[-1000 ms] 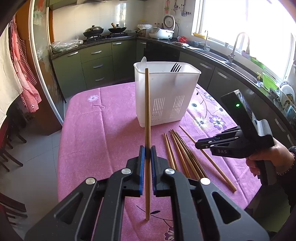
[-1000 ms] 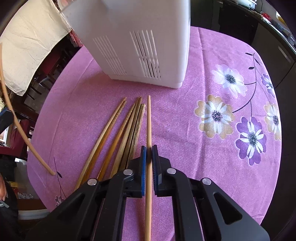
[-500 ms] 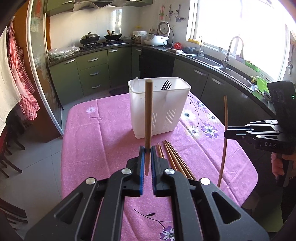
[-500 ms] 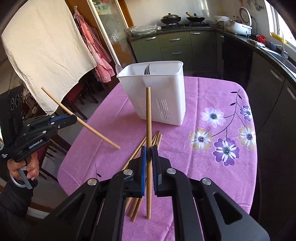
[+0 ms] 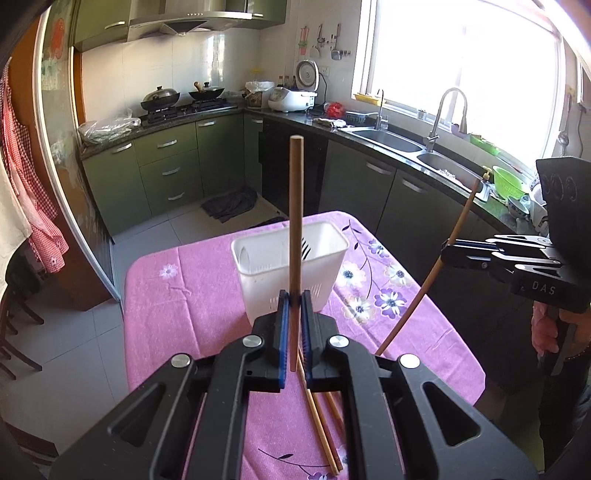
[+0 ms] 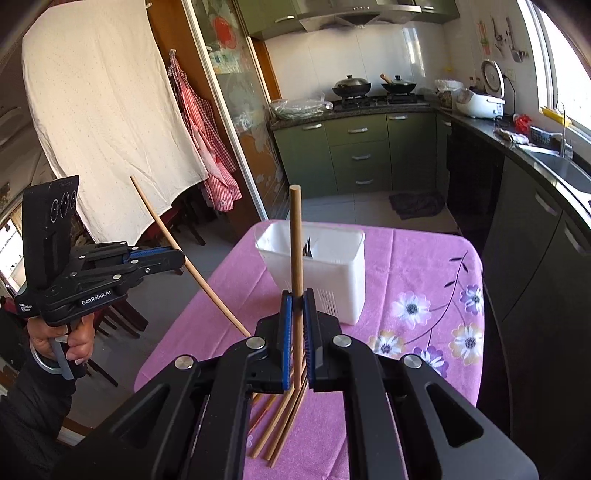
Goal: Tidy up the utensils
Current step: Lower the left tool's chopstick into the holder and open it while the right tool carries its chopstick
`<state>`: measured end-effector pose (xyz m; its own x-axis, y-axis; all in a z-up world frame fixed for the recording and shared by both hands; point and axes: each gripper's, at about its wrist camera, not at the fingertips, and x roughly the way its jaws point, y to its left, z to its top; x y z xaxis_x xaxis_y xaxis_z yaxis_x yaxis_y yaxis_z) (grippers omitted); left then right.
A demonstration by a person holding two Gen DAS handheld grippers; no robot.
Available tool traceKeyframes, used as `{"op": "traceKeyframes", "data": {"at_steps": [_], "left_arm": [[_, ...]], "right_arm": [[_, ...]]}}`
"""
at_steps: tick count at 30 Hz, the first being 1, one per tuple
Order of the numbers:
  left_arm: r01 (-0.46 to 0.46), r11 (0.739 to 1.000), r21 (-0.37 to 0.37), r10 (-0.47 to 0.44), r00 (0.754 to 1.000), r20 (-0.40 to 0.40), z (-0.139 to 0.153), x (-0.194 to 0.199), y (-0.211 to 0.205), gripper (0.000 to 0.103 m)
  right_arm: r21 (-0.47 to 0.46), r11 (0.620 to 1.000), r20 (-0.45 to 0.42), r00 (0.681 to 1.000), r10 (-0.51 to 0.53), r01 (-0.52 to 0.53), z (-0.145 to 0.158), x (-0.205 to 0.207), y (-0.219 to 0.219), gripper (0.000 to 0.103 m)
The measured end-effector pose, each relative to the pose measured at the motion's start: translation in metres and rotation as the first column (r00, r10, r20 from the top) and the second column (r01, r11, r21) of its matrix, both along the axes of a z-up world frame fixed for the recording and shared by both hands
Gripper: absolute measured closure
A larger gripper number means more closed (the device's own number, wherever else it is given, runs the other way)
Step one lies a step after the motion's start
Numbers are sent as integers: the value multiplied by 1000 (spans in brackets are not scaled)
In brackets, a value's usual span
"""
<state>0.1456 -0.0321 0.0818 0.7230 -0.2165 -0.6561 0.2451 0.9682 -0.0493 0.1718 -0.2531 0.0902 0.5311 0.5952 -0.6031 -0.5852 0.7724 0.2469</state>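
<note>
Two grippers, left gripper (image 5: 291, 325) and right gripper (image 6: 296, 325), each clamp one chopstick above the pink table (image 5: 192, 295) near the white holder (image 5: 258, 273).

Around us we see a kitchen with green cabinets (image 5: 168, 166) under a dark counter. On the stove stand two lidded woks (image 5: 160, 98) — one beside the other — below a steel range hood (image 5: 184, 22). We spot a white rice cooker (image 5: 291, 98) further along the counter, and a steel sink (image 5: 388, 138) with a curved faucet (image 5: 448, 110) under the bright window. A dark rag (image 5: 231, 203) lies on the tiled floor. By the doorway hang a large white cloth (image 6: 99, 110) and a red checked garment (image 6: 201, 136).
</note>
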Motion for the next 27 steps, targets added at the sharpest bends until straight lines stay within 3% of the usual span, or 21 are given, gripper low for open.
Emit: {"op": "traceKeyframes", "data": {"at_steps": [7, 12, 15, 18, 27], "left_arm": [[9, 1000, -16, -8, 994, 109, 62, 25, -14, 97], [-37, 999, -7, 37, 984, 172, 78, 49, -17, 97], [-76, 997, -1, 75, 981, 176, 70, 67, -14, 97], [-90, 996, 8, 88, 988, 128, 51, 85, -12, 97], [-119, 992, 47, 119, 993, -9, -5, 115, -11, 94]], "right_arm": [[12, 1000, 87, 996, -16, 15, 68, 21, 4, 96], [61, 997, 138, 989, -58, 50, 106, 46, 3, 96], [92, 994, 155, 985, -80, 66, 119, 60, 4, 96], [93, 992, 155, 983, -100, 87, 119, 75, 7, 96], [45, 992, 114, 986, -121, 116, 85, 115, 27, 96]]}}
